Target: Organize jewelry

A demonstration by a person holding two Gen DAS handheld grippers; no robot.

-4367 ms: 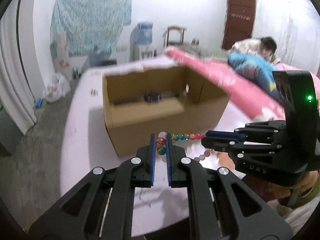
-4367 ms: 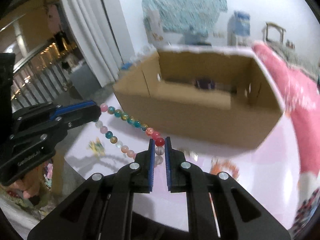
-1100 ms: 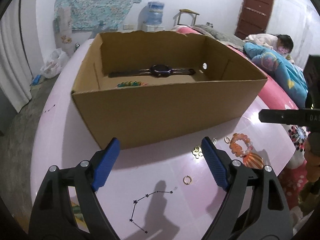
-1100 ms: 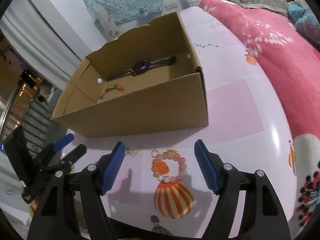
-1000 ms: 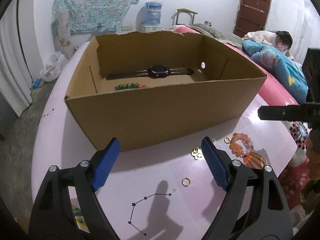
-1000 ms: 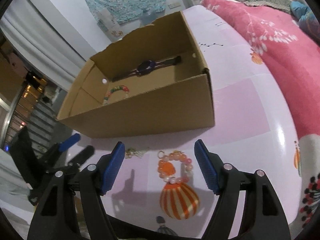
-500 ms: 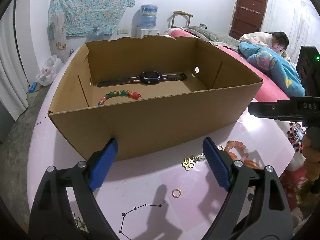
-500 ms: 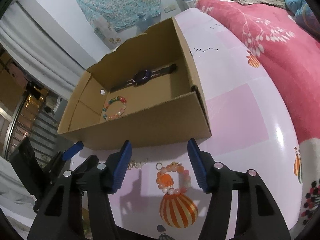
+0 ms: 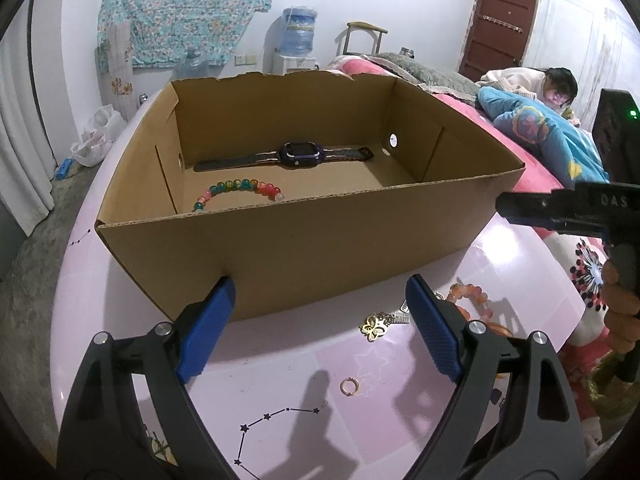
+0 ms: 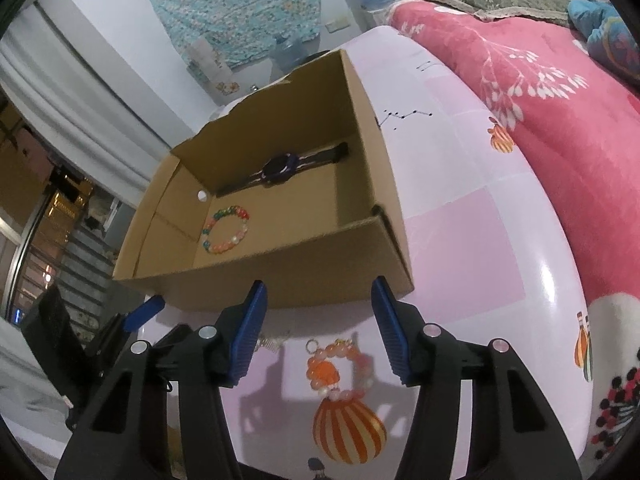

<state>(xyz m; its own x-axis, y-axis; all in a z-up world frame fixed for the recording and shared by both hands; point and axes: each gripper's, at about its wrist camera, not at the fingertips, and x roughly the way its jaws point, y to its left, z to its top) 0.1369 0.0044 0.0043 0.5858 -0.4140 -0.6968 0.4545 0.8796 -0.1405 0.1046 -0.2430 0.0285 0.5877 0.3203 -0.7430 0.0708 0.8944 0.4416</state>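
An open cardboard box (image 9: 304, 240) (image 10: 280, 280) stands on the pink table. Inside lie a dark watch (image 9: 300, 154) (image 10: 280, 168) and a multicoloured bead bracelet (image 9: 236, 190) (image 10: 226, 230). In front of the box lie an orange bead bracelet (image 10: 340, 368) (image 9: 468, 294), a gold butterfly charm (image 9: 374, 328) and a small gold ring (image 9: 349, 386). My left gripper (image 9: 320, 328) is open and empty before the box. My right gripper (image 10: 320, 332) is open and empty just above the orange bracelet; it also shows in the left wrist view (image 9: 560, 212).
A pink quilt (image 10: 540, 80) covers the bed to the right of the table. A person (image 9: 552, 84) lies on the bed at the far right. The pink table cover (image 10: 480, 240) has printed balloons and star lines. A water dispenser (image 9: 298, 40) stands by the back wall.
Both grippers earlier held the multicoloured bracelet; it now lies in the box and both are open. Over the last second both grippers drew nearer the box and the right jaws narrowed slightly.
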